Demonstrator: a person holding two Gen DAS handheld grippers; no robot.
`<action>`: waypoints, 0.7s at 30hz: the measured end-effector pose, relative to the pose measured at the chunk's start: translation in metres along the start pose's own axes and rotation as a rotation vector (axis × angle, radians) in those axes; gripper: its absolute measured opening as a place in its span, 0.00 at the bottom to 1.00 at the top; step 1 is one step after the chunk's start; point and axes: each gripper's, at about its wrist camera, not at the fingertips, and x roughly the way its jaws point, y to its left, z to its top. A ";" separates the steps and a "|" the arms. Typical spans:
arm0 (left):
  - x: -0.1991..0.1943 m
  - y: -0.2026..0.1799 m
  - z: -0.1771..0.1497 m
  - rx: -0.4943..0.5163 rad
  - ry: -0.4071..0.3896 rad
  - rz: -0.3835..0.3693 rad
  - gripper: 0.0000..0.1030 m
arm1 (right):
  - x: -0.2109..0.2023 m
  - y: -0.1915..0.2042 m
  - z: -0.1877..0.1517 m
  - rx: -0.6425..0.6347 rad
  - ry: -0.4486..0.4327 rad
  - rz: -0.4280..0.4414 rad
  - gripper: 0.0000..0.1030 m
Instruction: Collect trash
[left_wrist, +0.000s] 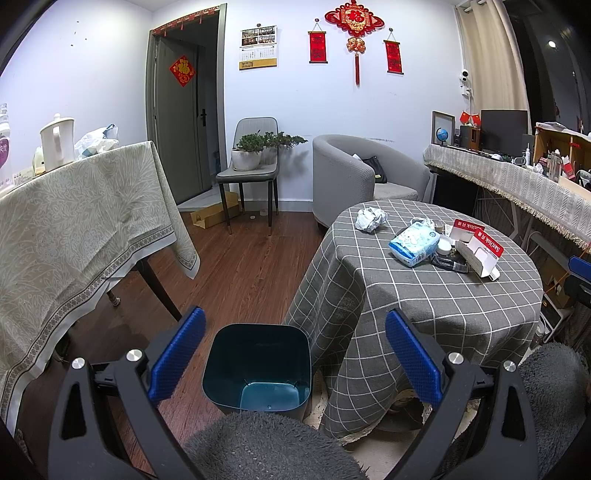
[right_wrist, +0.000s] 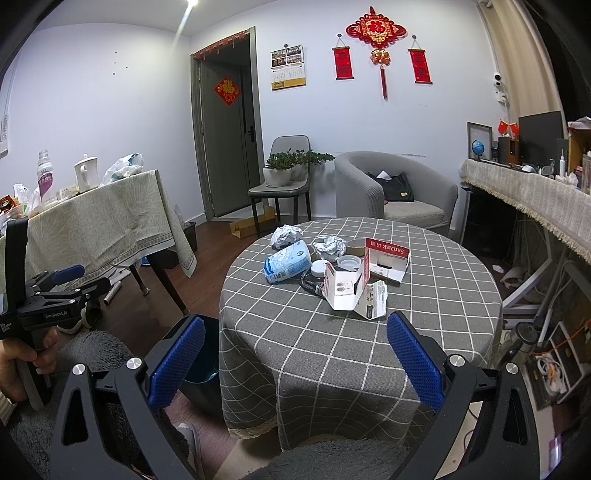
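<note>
Both grippers stand wide open and empty: the left gripper (left_wrist: 295, 354) hangs over the teal bin (left_wrist: 256, 363) on the floor, the right gripper (right_wrist: 295, 354) faces the round table (right_wrist: 443, 314). Trash sits mid-table: crumpled paper (right_wrist: 286, 236), foil ball (right_wrist: 330, 248), a soft blue tissue pack (right_wrist: 287, 263), folded cardboard packaging (right_wrist: 354, 291). Light, springy pieces could slip from the ribbed pads or snag the checked cloth.
</note>
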 end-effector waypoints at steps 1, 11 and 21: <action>0.000 0.000 0.000 0.000 0.000 0.000 0.97 | 0.000 0.000 0.000 0.000 0.000 0.000 0.97; 0.001 0.001 0.004 -0.010 0.025 -0.014 0.97 | -0.003 -0.002 0.004 0.005 0.002 0.001 0.97; -0.014 0.012 0.010 -0.062 0.015 -0.108 0.96 | -0.009 0.002 0.007 0.039 0.001 -0.001 0.97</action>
